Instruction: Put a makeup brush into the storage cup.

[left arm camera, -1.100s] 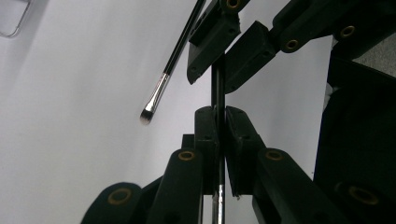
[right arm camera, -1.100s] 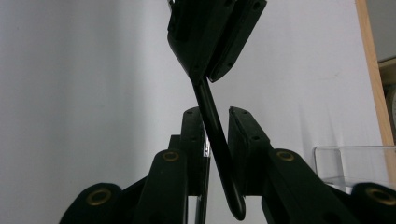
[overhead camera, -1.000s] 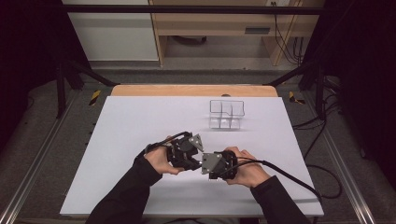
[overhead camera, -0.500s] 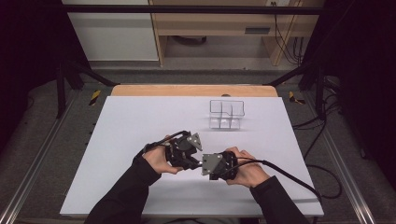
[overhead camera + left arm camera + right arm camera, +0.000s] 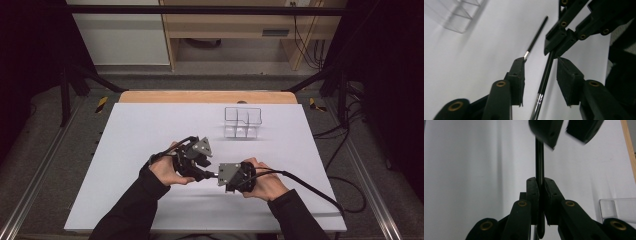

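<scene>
A slim black rod (image 5: 539, 157) with a silver band (image 5: 539, 98) stands clamped in my right gripper (image 5: 540, 181), which is shut on it. Low in the middle of the table, the rod (image 5: 212, 175) bridges the two grippers. My left gripper (image 5: 541, 67) is open, its jaws standing on either side of the rod without touching it. In the left gripper view the right gripper (image 5: 556, 47) pinches the rod farther up. A thinner black stick with a silver end (image 5: 536, 35) lies beyond the left jaw. My left gripper (image 5: 202, 167) and right gripper (image 5: 222, 176) nearly meet.
A clear plastic organiser with small compartments (image 5: 242, 121) stands on the white table (image 5: 150, 125) beyond the grippers, toward the back right. It also appears as a clear box (image 5: 456, 15) and a clear corner (image 5: 617, 211). A wooden strip (image 5: 207, 96) edges the table's far side.
The left gripper has shifted slightly around the rod. The right gripper has kept its hold and hardly moved.
</scene>
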`<action>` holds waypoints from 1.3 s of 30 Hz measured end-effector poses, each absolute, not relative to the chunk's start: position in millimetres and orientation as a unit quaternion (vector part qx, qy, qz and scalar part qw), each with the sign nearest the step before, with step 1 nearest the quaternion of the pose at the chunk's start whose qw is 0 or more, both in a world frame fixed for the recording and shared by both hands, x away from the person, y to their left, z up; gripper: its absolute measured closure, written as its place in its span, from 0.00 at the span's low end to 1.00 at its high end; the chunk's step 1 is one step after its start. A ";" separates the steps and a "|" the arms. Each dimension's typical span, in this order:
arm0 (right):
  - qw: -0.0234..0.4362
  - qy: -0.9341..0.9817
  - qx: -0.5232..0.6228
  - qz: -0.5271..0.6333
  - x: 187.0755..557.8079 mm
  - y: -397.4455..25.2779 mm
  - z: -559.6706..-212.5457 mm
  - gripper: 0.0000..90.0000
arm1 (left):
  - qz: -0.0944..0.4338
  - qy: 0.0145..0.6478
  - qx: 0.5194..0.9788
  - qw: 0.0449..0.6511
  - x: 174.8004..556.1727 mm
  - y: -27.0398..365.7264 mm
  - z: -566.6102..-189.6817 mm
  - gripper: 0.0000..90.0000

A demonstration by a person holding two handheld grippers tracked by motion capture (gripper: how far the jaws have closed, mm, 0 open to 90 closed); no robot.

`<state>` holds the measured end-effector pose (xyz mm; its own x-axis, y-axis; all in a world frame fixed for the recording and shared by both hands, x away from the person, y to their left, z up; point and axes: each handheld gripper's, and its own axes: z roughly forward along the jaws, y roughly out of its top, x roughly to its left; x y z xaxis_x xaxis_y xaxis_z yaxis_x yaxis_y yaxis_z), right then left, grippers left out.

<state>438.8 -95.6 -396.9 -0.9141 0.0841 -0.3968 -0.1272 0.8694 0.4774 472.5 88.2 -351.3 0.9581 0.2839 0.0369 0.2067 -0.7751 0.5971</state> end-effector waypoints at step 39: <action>0.198 0.863 0.223 0.407 449.3 -149.4 -406.6 0.93 | 0.134 0.305 0.806 0.489 456.0 166.7 -382.8 0.15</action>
<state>449.3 -149.4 -406.6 -0.8218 0.5468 -0.1602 0.2246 0.5693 0.7908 456.0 166.7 -382.8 0.7780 0.6230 -0.0815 0.3606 -0.3365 0.8699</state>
